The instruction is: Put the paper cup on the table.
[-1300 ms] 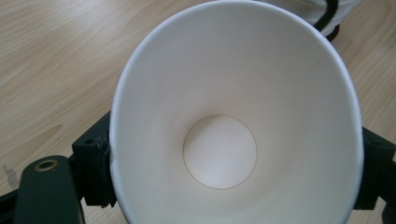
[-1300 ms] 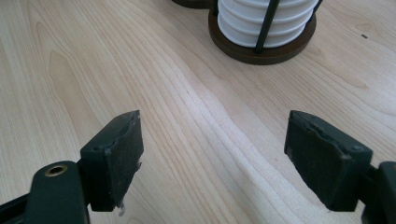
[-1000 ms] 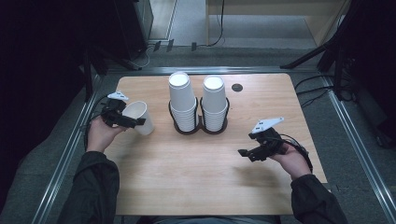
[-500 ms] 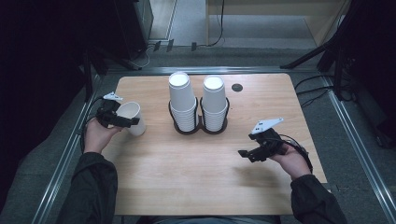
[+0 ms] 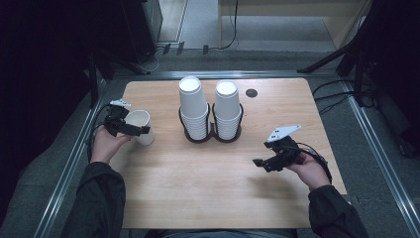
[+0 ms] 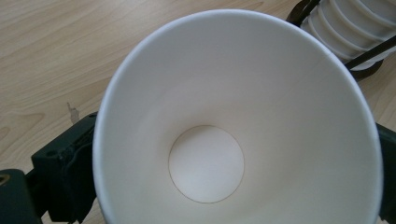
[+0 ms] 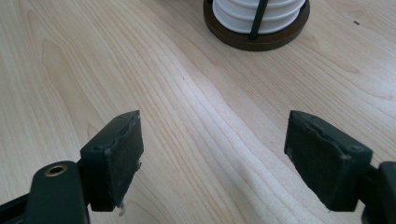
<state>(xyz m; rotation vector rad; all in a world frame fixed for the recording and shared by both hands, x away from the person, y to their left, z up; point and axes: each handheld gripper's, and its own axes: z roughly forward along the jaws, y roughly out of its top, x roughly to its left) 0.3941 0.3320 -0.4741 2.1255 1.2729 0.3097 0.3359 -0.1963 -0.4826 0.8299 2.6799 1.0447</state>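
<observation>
A white paper cup (image 5: 143,136) stands mouth up near the table's left edge, between the jaws of my left gripper (image 5: 133,128). In the left gripper view I look down into the cup (image 6: 205,93), with a black jaw at each side of its wall. Those jaws have just been opening with the cup between them, and its rim stays round. My right gripper (image 5: 265,154) hovers low over the wood at the right, open and empty (image 7: 212,154).
Two stacks of upturned white cups (image 5: 193,106) (image 5: 228,106) sit in a dark double holder (image 5: 210,138) at the table's centre back; its base (image 7: 257,39) lies ahead of the right gripper. A small dark grommet (image 5: 251,92) is set in the tabletop (image 5: 198,188).
The left gripper and the cup have shifted slightly left, toward the table's edge. The right hand has kept still.
</observation>
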